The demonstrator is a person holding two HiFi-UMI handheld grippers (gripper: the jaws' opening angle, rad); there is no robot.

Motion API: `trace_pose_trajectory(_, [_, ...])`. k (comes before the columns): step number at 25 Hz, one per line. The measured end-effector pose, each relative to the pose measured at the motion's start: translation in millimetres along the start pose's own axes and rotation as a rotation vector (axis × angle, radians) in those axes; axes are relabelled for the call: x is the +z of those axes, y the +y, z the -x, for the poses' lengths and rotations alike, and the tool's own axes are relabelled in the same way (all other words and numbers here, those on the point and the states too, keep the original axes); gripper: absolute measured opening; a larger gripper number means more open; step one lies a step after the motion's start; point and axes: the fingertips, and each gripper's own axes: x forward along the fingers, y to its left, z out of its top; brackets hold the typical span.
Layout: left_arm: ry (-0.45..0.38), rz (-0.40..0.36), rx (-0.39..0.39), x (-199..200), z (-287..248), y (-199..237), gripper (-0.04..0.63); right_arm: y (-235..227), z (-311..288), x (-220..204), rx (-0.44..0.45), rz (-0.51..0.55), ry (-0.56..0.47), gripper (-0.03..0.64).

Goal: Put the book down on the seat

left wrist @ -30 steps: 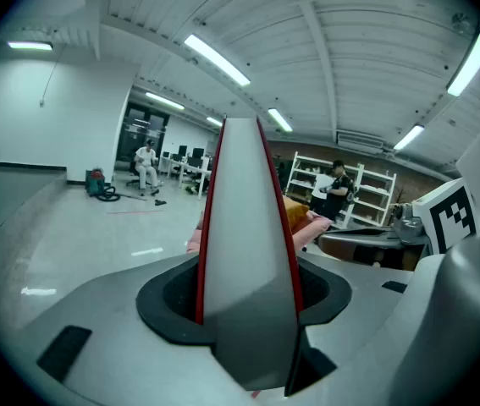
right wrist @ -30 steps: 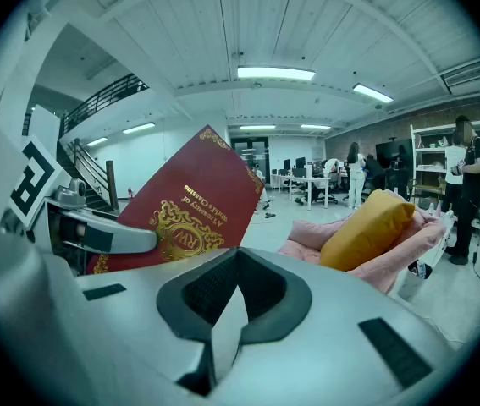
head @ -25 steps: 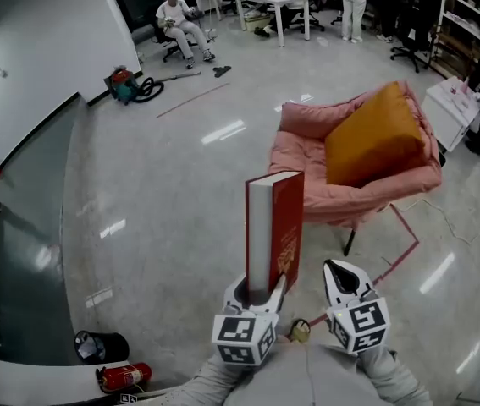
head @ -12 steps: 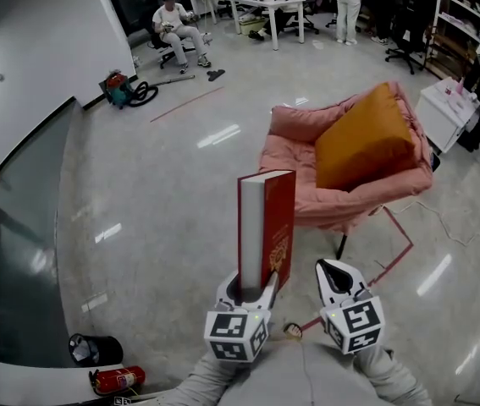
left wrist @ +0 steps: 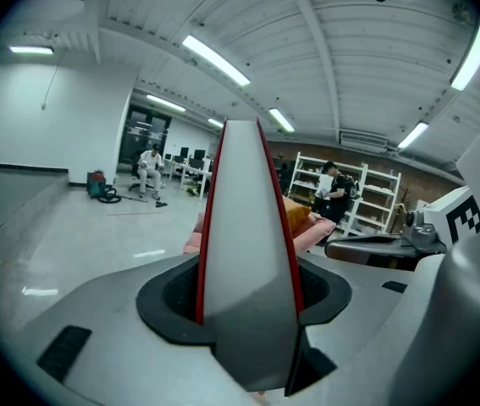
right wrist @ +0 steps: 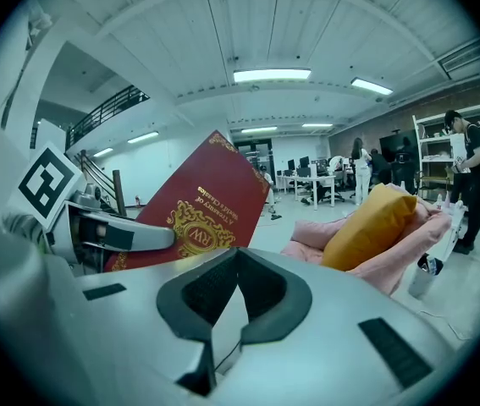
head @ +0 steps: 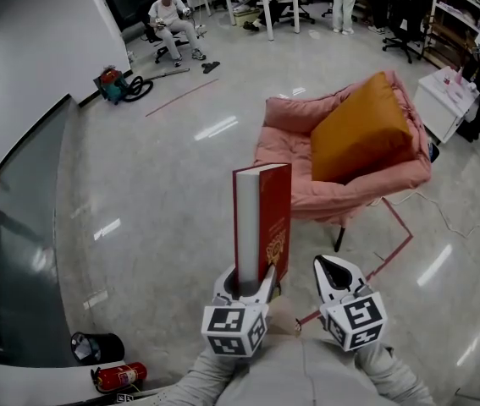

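The left hand-held gripper is clamped on the lower end of a red hardback book, holding it upright in the air with its pale page edges turned towards the person and its red cover facing right. In the left gripper view the book fills the space between the jaws of the left hand-held gripper, and both dark pads press against its covers. The right hand-held gripper sits just to the right of the book, apart from it, with its jaws drawn together on nothing. The right gripper view shows the same closed jaws of that hand-held gripper, with the book's gold-crested cover tilted to the left. The book is not on the seat: a pink padded chair stands on the glossy floor beyond it, with an orange cushion leaning against its back. A fire extinguisher and a black bin lie near the lower left, and a seated person is far off at the top.
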Motion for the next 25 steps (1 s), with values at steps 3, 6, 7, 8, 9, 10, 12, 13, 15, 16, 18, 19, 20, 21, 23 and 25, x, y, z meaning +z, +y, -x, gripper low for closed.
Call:
trace_pose_trajectory(3, [-0.003, 0.003, 0.001, 4.7, -5.2, 2.1, 0.245, -2.4, -3.5, 1.3, 0.001, 0.007, 0.006, 0.005])
trace_pose_trajectory(6, [-0.005, 0.009, 0.007, 7.9, -14.2, 7.2, 0.245, -8.3, -10.9, 2.5, -0.003, 0.007, 0.01, 0.005])
trace_pose_trajectory(7, [-0.006, 0.011, 0.009, 9.4, -17.9, 9.5, 0.245, -10.8, -14.3, 2.9, -0.004, 0.007, 0.011, 0.005])
trace_pose_trajectory(8, [-0.006, 0.015, 0.011, 11.0, -21.5, 12.0, 0.245, -13.0, -18.1, 3.2, -0.005, 0.006, 0.013, 0.005])
trace_pose_trajectory(9, [-0.006, 0.02, 0.011, 12.7, -25.2, 14.5, 0.245, -15.1, -22.3, 3.3, -0.006, 0.006, 0.017, 0.005])
trace_pose_trajectory(10, [-0.005, 0.025, 0.01, 14.1, -29.0, 17.0, 0.245, -16.9, -26.7, 3.5, -0.006, 0.006, 0.022, 0.005])
trace_pose_trajectory(12, [0.002, 0.027, 0.009, 16.6, -37.7, 22.7, 0.245, -20.4, -36.8, 4.5, -0.006, 0.008, 0.034, 0.005])
trace_pose_trajectory(13, [0.004, 0.024, 0.01, 18.0, -42.7, 26.4, 0.245, -22.4, -42.4, 5.3, -0.007, 0.009, 0.038, 0.005])
trace_pose_trajectory(15, [0.008, 0.025, 0.012, 21.5, -53.3, 34.2, 0.245, -26.8, -54.0, 7.6, -0.008, 0.006, 0.042, 0.005])
trace_pose_trajectory(16, [0.011, 0.029, 0.011, 23.4, -58.7, 37.6, 0.245, -29.2, -59.7, 8.8, -0.008, 0.004, 0.044, 0.005])
trace_pose_trajectory(18, [0.017, 0.035, 0.007, 27.6, -69.1, 43.6, 0.245, -34.7, -70.6, 10.7, -0.012, -0.001, 0.051, 0.005])
trace_pose_trajectory(19, [0.019, 0.034, 0.005, 30.0, -74.2, 46.7, 0.245, -37.4, -76.2, 12.0, -0.016, -0.005, 0.055, 0.005])
trace_pose_trajectory(20, [0.021, 0.032, 0.003, 32.8, -79.4, 49.9, 0.245, -40.0, -82.2, 13.7, -0.02, -0.007, 0.058, 0.005])
trace_pose_trajectory(21, [0.022, 0.031, 0.0, 35.8, -84.8, 53.1, 0.245, -42.6, -88.6, 15.5, -0.022, -0.008, 0.061, 0.005])
trace_pose_trajectory(23, [0.025, 0.032, -0.006, 40.8, -96.8, 59.1, 0.245, -48.2, -102.3, 18.9, -0.025, -0.01, 0.065, 0.005])
trace_pose_trajectory(25, [0.029, 0.034, -0.012, 45.4, -109.2, 65.4, 0.245, -54.0, -116.7, 22.2, -0.026, -0.012, 0.068, 0.005])
